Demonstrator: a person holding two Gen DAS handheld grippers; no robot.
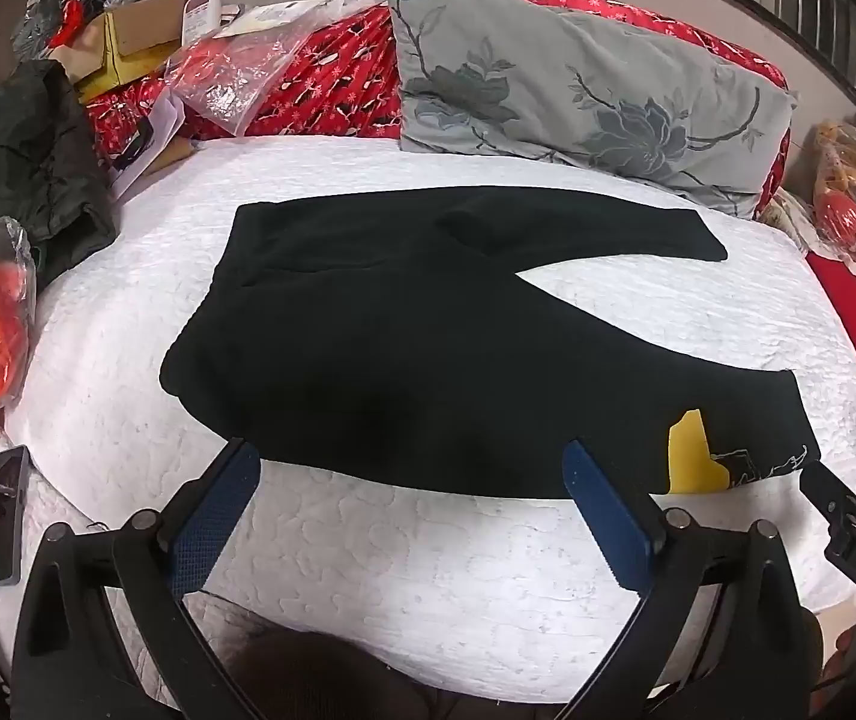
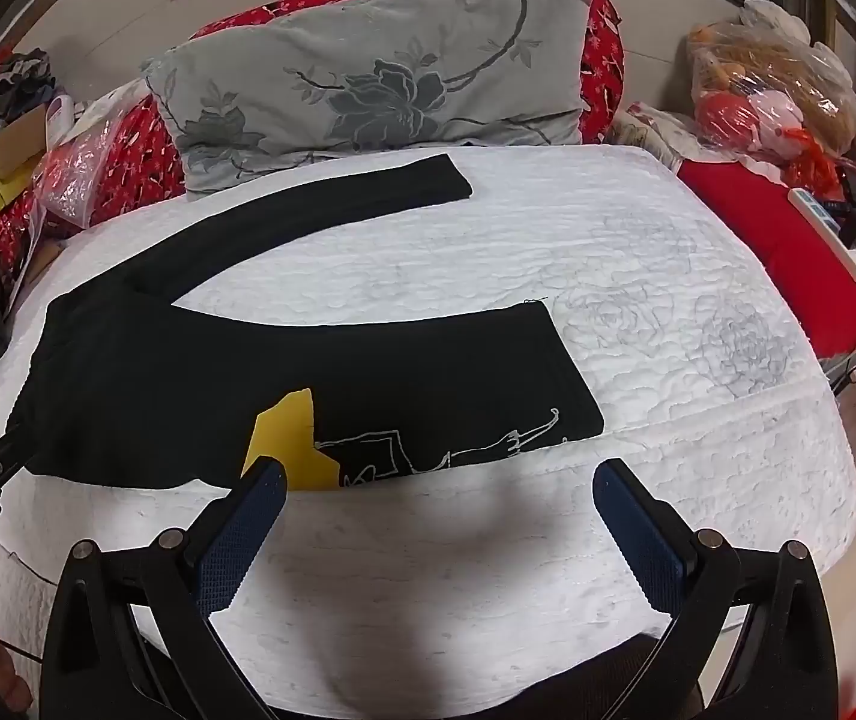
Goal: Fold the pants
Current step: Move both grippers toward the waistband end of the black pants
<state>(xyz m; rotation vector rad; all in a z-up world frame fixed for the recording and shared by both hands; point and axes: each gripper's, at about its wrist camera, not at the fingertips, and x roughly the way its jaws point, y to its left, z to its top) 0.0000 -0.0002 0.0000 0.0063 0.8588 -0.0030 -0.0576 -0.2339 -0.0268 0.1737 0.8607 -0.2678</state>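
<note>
Black pants lie flat on the white quilted bed, waist at the left and the two legs spread apart to the right. The near leg has a yellow patch and white line print. The pants also show in the right wrist view, with the yellow patch. My left gripper is open and empty at the pants' near edge. My right gripper is open and empty just short of the near leg's hem. The right gripper shows at the right edge of the left wrist view.
A grey floral pillow lies against red bedding at the head of the bed. A dark jacket, plastic bags and boxes crowd the left side. A phone lies at the near left. A power strip lies on red cloth at the right.
</note>
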